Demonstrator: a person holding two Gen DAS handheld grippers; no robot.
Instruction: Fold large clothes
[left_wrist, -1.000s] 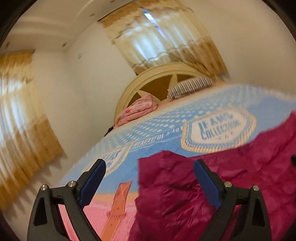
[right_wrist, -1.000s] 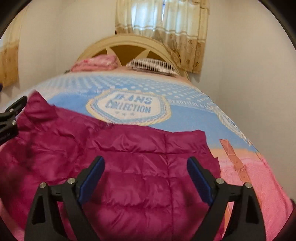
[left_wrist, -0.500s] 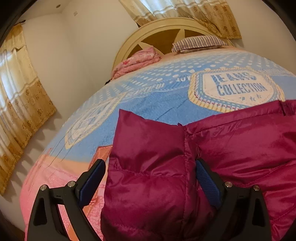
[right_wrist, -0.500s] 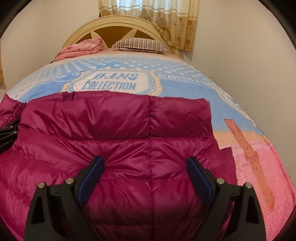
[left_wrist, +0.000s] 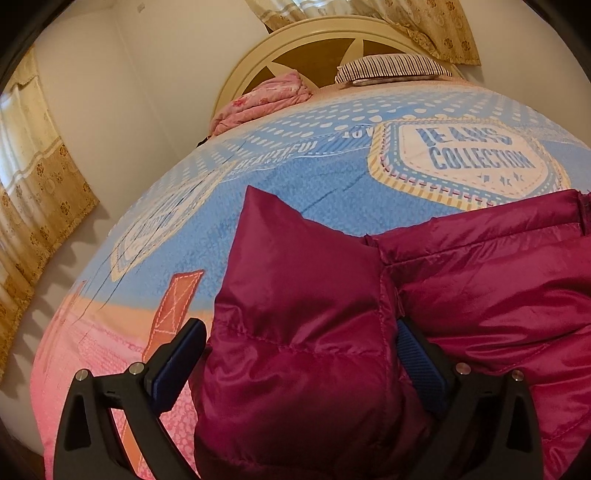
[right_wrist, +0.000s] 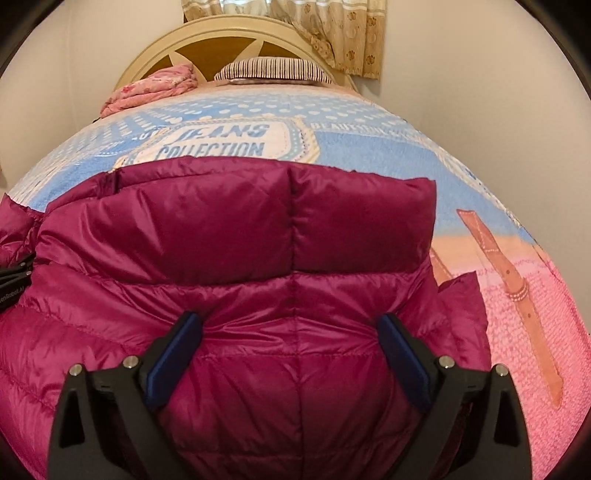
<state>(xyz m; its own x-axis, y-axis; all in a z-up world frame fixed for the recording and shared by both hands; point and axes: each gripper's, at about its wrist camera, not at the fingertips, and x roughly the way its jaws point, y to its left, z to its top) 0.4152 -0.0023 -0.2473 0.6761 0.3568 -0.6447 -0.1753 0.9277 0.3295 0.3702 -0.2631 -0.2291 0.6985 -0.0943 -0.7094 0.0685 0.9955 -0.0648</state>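
Observation:
A magenta quilted puffer jacket (right_wrist: 236, 236) lies spread on the bed's blue and pink blanket (right_wrist: 369, 147). In the left wrist view its left end (left_wrist: 295, 302) bulges up between the fingers of my left gripper (left_wrist: 299, 354), which is open with the jaws wide apart on either side of the fabric. In the right wrist view my right gripper (right_wrist: 288, 350) is open too, its jaws straddling the jacket's right part just above the padding. The left gripper's black body (right_wrist: 14, 280) shows at the left edge of the right wrist view.
A striped pillow (right_wrist: 273, 70) and a folded pink quilt (right_wrist: 155, 86) lie at the cream headboard (right_wrist: 221, 40). Walls stand close on both sides of the bed. Curtains (left_wrist: 40, 192) hang on the left and behind the headboard.
Both grippers have come down and forward onto the jacket, which now fills the lower part of both views. The jacket lies flatter and more spread out. Both grippers have stayed open.

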